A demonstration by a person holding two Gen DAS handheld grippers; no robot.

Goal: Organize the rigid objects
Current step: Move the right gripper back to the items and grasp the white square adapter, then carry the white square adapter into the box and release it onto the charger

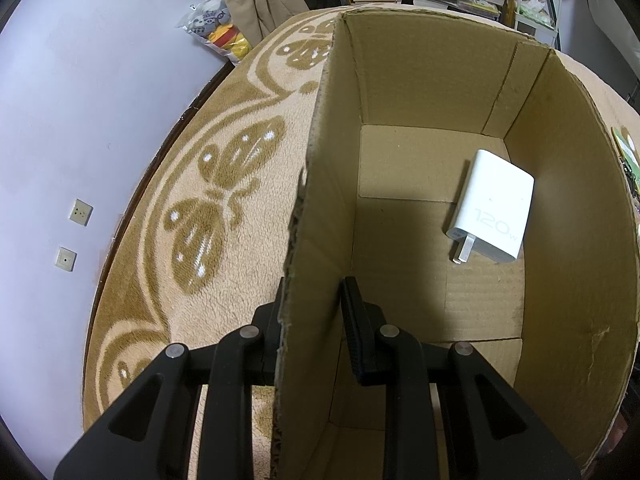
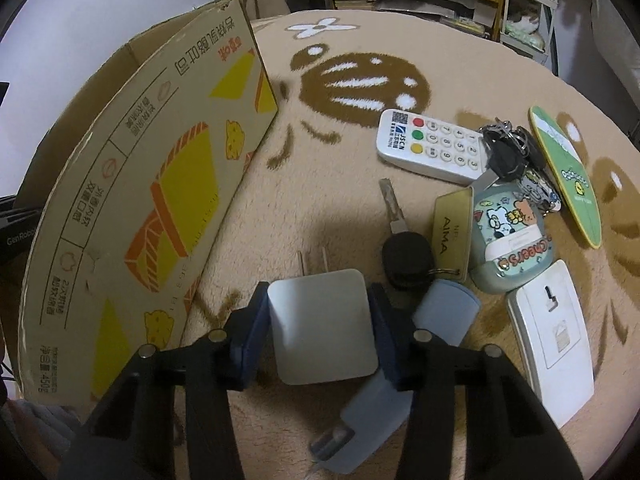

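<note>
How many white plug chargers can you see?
2. One white charger lies inside the cardboard box. Another white charger sits between the right gripper fingers. More may be hidden.

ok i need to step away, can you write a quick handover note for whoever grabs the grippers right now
Left gripper: straddles the cardboard box wall, steadying it.
Right gripper: shut on a white charger, prongs forward, beside the box on the rug.
Done: one white 120W charger lies in the box.
Left: drop in the held charger, then the remote, black key, key bunch, wall plate, blue-grey plug and the cartoon pieces.
</note>
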